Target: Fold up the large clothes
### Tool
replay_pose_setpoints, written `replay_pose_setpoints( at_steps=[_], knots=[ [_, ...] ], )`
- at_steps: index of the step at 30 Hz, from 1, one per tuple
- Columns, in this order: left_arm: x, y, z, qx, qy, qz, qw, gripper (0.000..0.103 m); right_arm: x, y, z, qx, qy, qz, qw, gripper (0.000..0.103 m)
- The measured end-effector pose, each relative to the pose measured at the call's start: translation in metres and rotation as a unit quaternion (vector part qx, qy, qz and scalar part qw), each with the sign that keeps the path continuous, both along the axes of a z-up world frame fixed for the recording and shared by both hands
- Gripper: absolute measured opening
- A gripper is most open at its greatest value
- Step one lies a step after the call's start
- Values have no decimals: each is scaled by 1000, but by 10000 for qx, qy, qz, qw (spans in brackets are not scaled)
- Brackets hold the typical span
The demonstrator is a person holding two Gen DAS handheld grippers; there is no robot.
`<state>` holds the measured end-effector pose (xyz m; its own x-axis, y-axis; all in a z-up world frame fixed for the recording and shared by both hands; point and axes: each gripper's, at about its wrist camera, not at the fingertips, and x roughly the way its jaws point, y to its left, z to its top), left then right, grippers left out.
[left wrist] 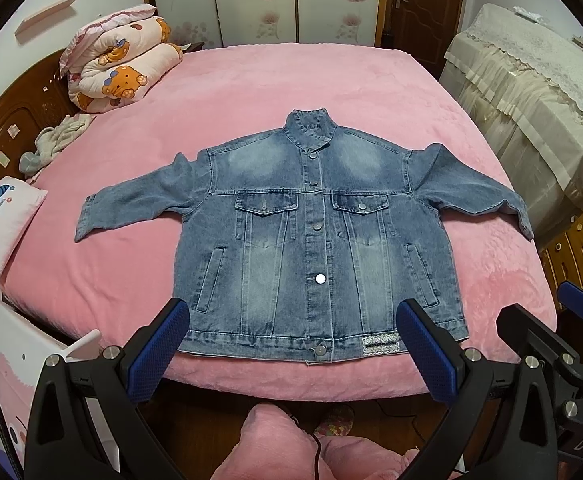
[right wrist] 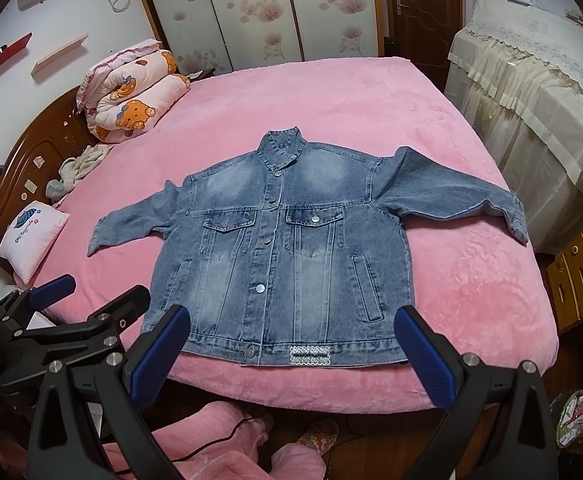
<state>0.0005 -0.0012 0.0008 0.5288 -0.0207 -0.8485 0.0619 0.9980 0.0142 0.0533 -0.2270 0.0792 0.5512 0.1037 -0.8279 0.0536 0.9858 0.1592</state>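
On the pink bed [left wrist: 371, 80] lies the denim jacket [left wrist: 315, 232], spread flat with buttons up. Left gripper [left wrist: 291, 344] and right gripper [right wrist: 291, 344] hover wide open, holding nothing.

We see a faded, matt denim jacket [left wrist: 315, 232] with shiny metal buttons on the bed's [left wrist: 251, 92] fluffy pink plush cover. Our left gripper [left wrist: 291, 354] and right gripper [right wrist: 291, 354] have matt black plastic frames and rough-textured blue pads. The headboard [left wrist: 15, 120] is glossy carved wood.

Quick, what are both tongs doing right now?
Left tongs: open, holding nothing, above the denim jacket hem.
Right tongs: open, holding nothing.
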Motion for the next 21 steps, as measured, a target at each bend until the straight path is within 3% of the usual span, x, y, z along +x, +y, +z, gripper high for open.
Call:
replay_pose_setpoints(
  at_steps=[21],
  knots=[
    [5,1,0,18,110,4,9999,102,6,-5,-9,68,120,15,9999,102]
  ],
)
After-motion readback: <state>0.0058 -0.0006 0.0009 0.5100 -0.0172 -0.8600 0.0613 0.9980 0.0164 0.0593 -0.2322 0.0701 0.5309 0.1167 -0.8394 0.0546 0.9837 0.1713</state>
